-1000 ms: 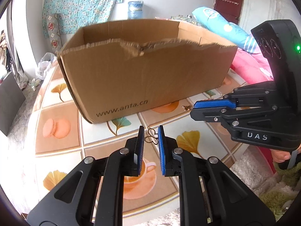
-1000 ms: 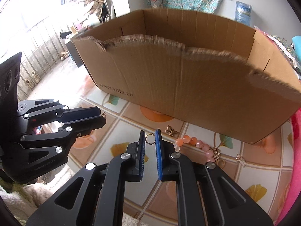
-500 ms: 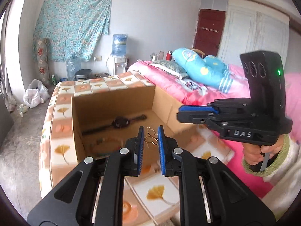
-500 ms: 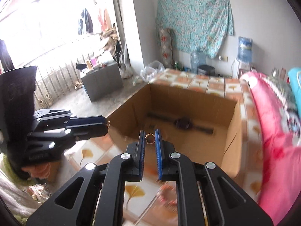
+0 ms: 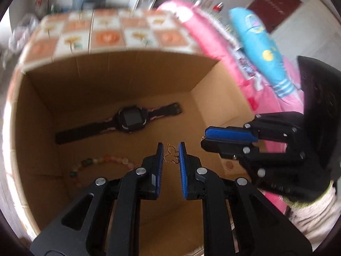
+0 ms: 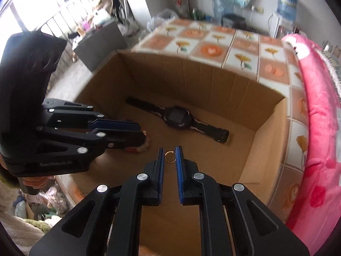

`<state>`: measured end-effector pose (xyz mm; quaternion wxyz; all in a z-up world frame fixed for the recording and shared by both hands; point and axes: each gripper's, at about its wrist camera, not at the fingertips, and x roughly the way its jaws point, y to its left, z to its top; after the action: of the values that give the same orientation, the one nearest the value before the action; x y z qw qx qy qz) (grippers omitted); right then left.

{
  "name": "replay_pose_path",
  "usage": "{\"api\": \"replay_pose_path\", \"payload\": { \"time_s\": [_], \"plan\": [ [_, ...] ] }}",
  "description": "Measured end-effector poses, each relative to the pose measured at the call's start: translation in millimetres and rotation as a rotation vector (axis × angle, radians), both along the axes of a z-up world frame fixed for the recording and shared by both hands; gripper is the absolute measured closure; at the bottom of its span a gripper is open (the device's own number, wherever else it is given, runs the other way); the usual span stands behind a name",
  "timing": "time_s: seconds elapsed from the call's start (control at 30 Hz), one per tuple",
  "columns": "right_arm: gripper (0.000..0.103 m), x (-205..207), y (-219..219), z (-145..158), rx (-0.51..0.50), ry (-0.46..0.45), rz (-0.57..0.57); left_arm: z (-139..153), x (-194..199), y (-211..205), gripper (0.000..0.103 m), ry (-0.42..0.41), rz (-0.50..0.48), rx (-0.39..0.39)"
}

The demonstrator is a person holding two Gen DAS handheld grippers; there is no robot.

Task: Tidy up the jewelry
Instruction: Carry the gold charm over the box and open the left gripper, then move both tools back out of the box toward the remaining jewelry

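Observation:
My left gripper point(image 5: 170, 154) is shut on a gold butterfly-shaped piece point(image 5: 171, 156) and holds it over the open cardboard box point(image 5: 38, 106). My right gripper point(image 6: 170, 156) is shut on a small gold ring point(image 6: 169, 156), also above the box point(image 6: 266, 123). Each gripper shows in the other's view: the right one point(image 5: 230, 138) and the left one point(image 6: 119, 132). A black watch point(image 5: 130, 120) lies flat on the box floor, also in the right wrist view point(image 6: 178, 118). A pastel bead bracelet point(image 5: 100, 164) lies in the box near its left wall.
The box stands on a tiled-pattern mat point(image 6: 234, 40). A pink blanket point(image 6: 315, 117) lies along the right. A blue pillow point(image 5: 257, 42) rests on it. The box walls rise around both grippers.
Both grippers have risen from the mat in front of the box and moved over its open top, tilting down into it, each still holding its piece.

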<state>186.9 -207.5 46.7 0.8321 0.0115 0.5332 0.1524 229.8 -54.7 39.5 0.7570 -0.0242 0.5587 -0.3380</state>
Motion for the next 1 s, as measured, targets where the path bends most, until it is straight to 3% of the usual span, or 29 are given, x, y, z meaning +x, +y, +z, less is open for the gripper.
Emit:
{"api": "replay_pose_path", "payload": {
  "time_s": [0.17, 0.2, 0.23, 0.3, 0.5, 0.73, 0.83, 1.0],
  "plan": [
    [0.092, 17.7, -5.7, -19.4, 0.007, 0.069, -0.005, -21.5, 19.3, -4.7, 0.088, 0.098, 0.032, 0.024],
    [0.092, 19.9, -7.9, -20.9, 0.014, 0.075, -0.011, -23.6, 21.7, -5.5, 0.084, 0.104, 0.039, 0.028],
    [0.091, 22.3, -10.4, -21.6, 0.024, 0.08, -0.021, -25.0, 23.8, -4.9, 0.074, 0.106, 0.051, 0.031],
    [0.091, 24.3, -14.9, -23.2, 0.049, 0.086, -0.037, -24.6, 26.4, -3.0, 0.068, 0.096, 0.075, 0.03],
    [0.091, 17.4, -23.8, -11.7, 0.075, 0.051, -0.073, -15.8, 22.8, 2.0, 0.064, 0.06, 0.087, 0.026],
    [0.09, -22.6, -29.6, 27.2, 0.109, -0.051, -0.108, 25.5, -7.5, 11.3, 0.048, -0.099, 0.089, 0.018],
    [0.081, -51.1, -27.2, 47.7, 0.119, -0.124, -0.117, 49.6, -30.3, 22.4, 0.04, -0.191, 0.097, -0.012],
    [0.078, -106.2, -24.0, 74.5, 0.17, -0.225, -0.133, 84.9, -81.1, 54.8, 0.029, -0.334, 0.111, -0.057]
  ]
}}
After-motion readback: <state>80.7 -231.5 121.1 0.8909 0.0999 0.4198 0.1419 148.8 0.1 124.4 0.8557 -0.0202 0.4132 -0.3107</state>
